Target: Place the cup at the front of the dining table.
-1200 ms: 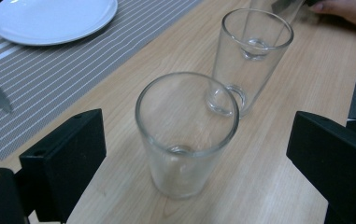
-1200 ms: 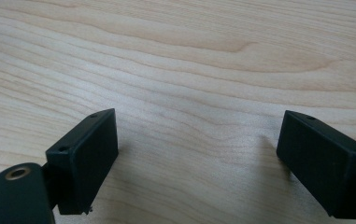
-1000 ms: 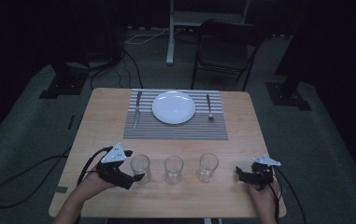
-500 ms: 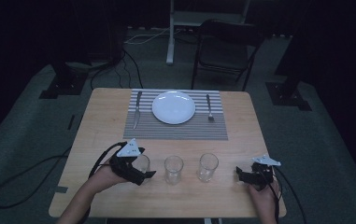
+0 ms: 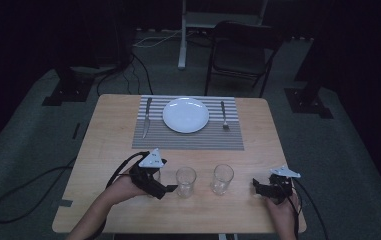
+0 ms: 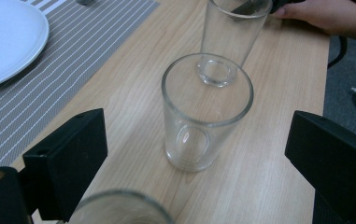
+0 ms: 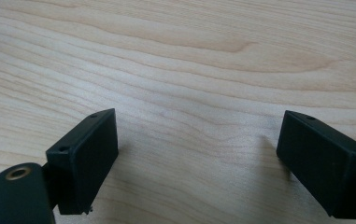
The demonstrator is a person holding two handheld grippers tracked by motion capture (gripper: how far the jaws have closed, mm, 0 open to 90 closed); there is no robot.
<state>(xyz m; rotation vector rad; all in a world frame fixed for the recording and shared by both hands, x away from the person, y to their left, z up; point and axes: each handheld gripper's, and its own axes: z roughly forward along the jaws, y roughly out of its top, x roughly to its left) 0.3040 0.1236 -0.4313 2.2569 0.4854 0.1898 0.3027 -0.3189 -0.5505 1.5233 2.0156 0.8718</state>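
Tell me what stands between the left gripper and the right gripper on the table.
In the high view, two empty glasses stand in a row between the left gripper and the right gripper: the middle glass, then the right glass.

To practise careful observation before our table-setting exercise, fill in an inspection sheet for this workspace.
Surface: wooden table, striped placemat at the far side.
Job's things: left glass, middle glass and right glass, upright, empty, in a row; white plate, knife, fork on the placemat.
Clutter: nothing seen.
Grippers: left gripper open, at the left glass; right gripper open over bare wood.
Cables: left cable runs to the floor; right cable leaves the near edge.
Surroundings: folding chair, dark floor.
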